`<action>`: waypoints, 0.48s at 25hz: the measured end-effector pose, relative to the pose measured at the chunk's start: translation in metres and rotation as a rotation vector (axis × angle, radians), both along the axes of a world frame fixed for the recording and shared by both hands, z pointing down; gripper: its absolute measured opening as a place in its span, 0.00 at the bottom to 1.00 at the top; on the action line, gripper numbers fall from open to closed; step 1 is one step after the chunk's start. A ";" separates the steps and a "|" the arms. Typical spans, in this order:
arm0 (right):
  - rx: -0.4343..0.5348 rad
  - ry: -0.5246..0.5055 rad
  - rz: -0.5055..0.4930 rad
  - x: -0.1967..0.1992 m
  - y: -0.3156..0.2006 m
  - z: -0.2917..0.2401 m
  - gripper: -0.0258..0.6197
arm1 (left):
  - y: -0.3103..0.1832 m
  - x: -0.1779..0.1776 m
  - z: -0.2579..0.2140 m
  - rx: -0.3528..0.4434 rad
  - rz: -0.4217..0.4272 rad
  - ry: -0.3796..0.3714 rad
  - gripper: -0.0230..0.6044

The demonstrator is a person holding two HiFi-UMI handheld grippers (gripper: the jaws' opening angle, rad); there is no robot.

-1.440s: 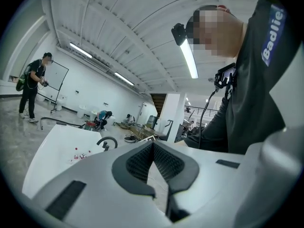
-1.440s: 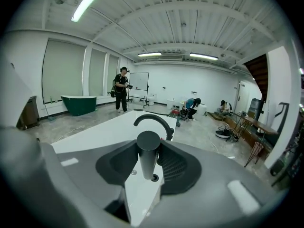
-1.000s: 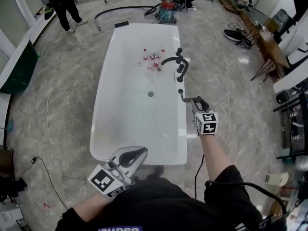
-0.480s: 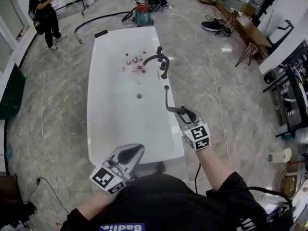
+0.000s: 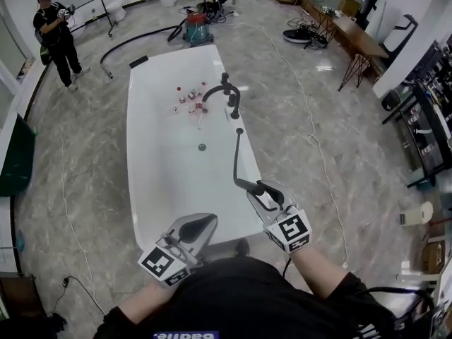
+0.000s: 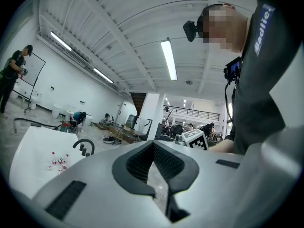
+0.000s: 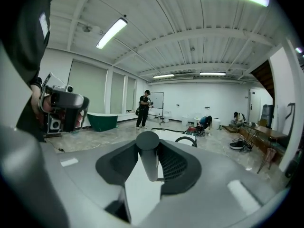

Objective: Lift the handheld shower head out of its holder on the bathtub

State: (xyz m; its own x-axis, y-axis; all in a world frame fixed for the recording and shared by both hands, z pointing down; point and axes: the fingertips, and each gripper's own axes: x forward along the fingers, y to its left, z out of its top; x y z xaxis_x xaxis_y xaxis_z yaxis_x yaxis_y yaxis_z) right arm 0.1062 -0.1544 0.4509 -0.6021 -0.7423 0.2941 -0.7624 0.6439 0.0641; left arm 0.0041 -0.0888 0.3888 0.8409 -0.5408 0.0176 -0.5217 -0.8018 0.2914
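Red vacuum (image 5: 198,28), standing person (image 5: 56,39), marble floor (image 5: 85,168)

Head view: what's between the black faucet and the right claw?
Only the black hose, running along the tub rim from below the faucet to the shower head gripped by the right claw. The head view shows it.

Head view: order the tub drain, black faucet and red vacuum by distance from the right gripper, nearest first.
From the right gripper, shut on the shower head:
1. Drain, on the tub floor, up-left.
2. Faucet, on the tub's right rim, farther up.
3. Vacuum, on the floor beyond the tub's far end.
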 end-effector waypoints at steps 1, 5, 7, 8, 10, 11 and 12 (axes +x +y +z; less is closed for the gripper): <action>0.006 -0.003 -0.006 -0.003 0.006 -0.005 0.24 | 0.000 0.000 0.000 0.002 0.004 0.000 0.04; 0.027 -0.018 -0.037 -0.014 0.039 -0.017 0.24 | 0.008 0.005 0.000 0.008 0.014 -0.004 0.04; 0.028 -0.029 -0.058 -0.021 0.055 -0.022 0.24 | 0.014 0.006 -0.001 0.006 0.029 -0.014 0.04; 0.026 -0.032 -0.066 -0.025 0.062 -0.024 0.24 | 0.016 0.007 -0.001 0.003 0.037 -0.018 0.04; 0.019 -0.029 -0.075 -0.031 0.073 -0.026 0.24 | 0.018 0.007 -0.002 0.001 0.036 -0.020 0.04; 0.014 -0.026 -0.076 -0.033 0.076 -0.025 0.24 | 0.019 0.007 -0.002 0.000 0.036 -0.020 0.04; 0.008 -0.023 -0.076 -0.035 0.079 -0.023 0.24 | 0.020 0.008 -0.002 0.000 0.040 -0.020 0.04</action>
State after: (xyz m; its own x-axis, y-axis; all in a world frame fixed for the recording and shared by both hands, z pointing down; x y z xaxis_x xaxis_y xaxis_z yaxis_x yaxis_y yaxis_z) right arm 0.0714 -0.0753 0.4277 -0.6635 -0.6965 0.2733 -0.7127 0.6995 0.0524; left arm 0.0118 -0.0685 0.3868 0.8613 -0.5069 0.0349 -0.4952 -0.8221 0.2808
